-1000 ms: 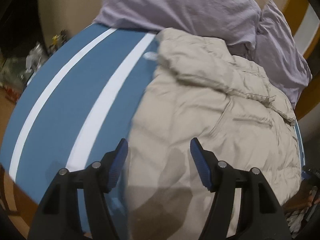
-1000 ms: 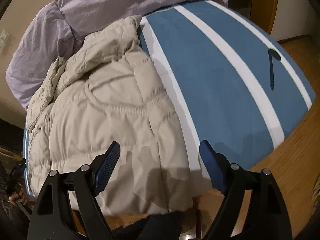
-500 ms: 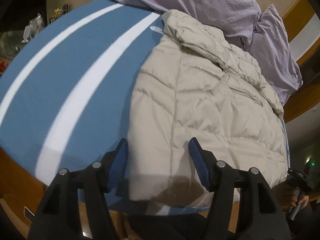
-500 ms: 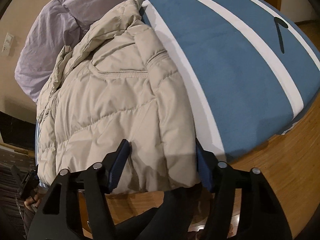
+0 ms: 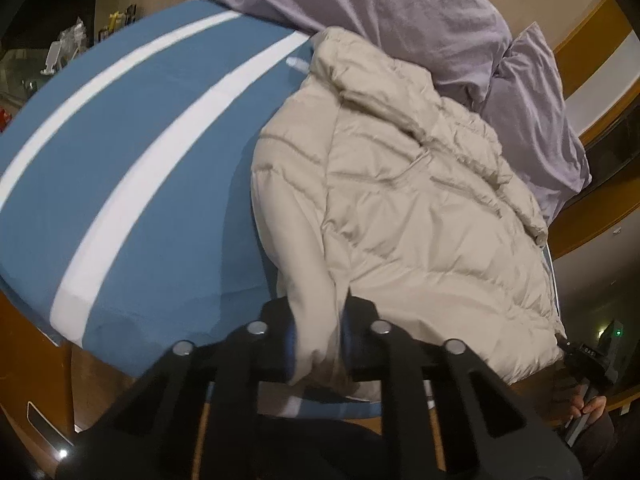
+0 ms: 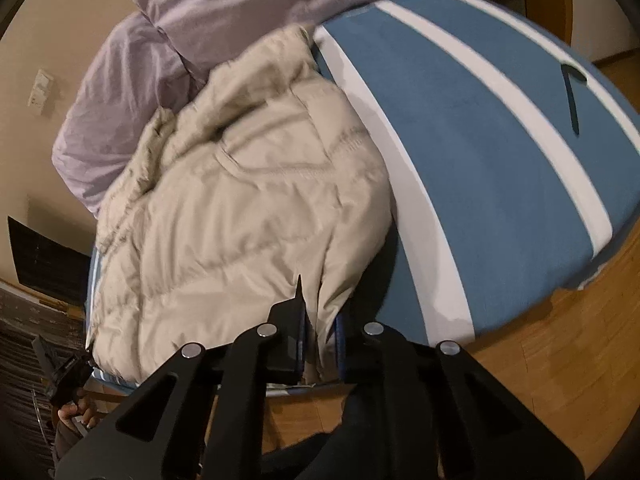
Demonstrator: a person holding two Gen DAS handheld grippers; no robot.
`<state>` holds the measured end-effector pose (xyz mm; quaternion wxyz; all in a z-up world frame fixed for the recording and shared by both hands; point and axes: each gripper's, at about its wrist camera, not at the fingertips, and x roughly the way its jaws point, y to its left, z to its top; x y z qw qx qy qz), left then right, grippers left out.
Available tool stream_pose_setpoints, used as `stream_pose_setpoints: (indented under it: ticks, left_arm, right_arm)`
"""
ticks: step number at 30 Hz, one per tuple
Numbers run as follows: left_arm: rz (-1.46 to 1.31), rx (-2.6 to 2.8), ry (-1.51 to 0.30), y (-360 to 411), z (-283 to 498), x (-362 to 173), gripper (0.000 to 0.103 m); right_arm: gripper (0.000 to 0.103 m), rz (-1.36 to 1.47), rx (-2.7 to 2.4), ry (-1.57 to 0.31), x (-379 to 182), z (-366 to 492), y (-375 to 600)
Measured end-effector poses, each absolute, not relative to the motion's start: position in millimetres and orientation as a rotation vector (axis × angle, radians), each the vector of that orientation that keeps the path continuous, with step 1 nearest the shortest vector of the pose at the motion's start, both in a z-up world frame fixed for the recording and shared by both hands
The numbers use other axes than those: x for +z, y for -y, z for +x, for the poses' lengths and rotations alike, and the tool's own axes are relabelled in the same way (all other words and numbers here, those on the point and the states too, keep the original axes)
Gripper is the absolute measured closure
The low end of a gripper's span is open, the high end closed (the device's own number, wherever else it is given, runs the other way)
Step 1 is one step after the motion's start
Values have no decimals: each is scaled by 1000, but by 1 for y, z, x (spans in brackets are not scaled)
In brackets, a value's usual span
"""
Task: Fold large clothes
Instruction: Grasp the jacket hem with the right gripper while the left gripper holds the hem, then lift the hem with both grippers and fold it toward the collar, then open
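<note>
Left wrist view: beige puffer jacket [image 5: 420, 208] is spread on the bed w/ blue-and-white striped cover [image 5: 132, 184], collar end up against lilac pillows [image 5: 400, 12]. Left claw [image 5: 318, 340] has just been closing & is clamped on the jacket's near hem corner, fabric bunched betw. the blue pads [image 5: 291, 344]. The other claw, held in a hand [image 5: 592, 408], is seen at the far right edge.

Right wrist view: same jacket [image 6: 240, 208] is seen from the opposite side, lying near the bed's foot edge [image 6: 500, 184]; wood floor [image 6: 560, 352] is below. Right claw [image 6: 322, 344] has just been closing too & is pinched on the hem's other corner. A dark strap-like item [image 6: 572, 96] lies on the cover, well apart.
</note>
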<state>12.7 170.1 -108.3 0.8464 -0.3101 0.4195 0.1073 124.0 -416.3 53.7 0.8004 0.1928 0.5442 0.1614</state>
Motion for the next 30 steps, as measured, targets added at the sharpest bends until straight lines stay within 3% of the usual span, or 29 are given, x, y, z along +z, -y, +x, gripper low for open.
stream_pose_setpoints:
  ticks: [19,30]
  left_arm:
    - [-524,243,-650,-191,80,13,91]
    - [-456,271,-598,-205,154,53,91]
  right_arm:
    - [92,319,389,-887,156,205,382]
    - [92,306,397,-832,176,274,364]
